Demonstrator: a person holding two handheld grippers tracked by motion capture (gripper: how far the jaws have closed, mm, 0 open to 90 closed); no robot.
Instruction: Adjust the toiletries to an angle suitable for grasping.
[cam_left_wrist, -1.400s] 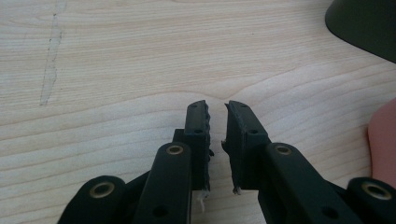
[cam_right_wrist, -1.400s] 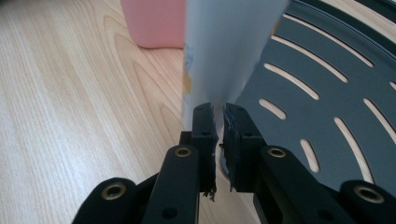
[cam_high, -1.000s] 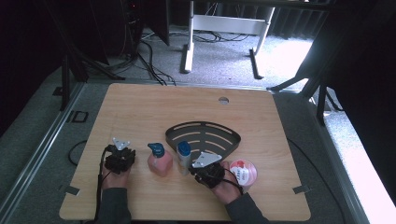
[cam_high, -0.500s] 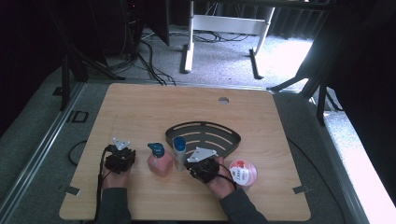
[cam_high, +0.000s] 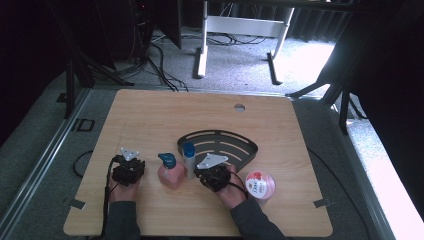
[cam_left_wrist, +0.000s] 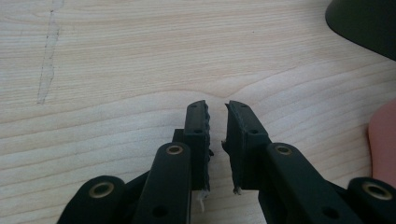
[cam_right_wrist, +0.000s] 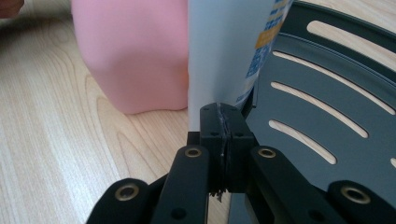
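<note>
Worktop (cam_high: 150, 115): pale wood grain, rounded corners, a round cable hole (cam_high: 239, 107) near its far edge, well beyond the tongs. Floor (cam_high: 165, 65): grey carpet, all round the worktop. Cables (cam_high: 160, 60): black, loose on the carpet, far left. White frame legs (cam_high: 202, 50): standing past the far edge. Bright light patch (cam_high: 305, 60): on the carpet, far right. Surroundings dark.

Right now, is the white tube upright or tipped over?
Upright. The white tube stands on end with its blue cap on top, at the dark rack's edge, beside the pink bottle.
</note>
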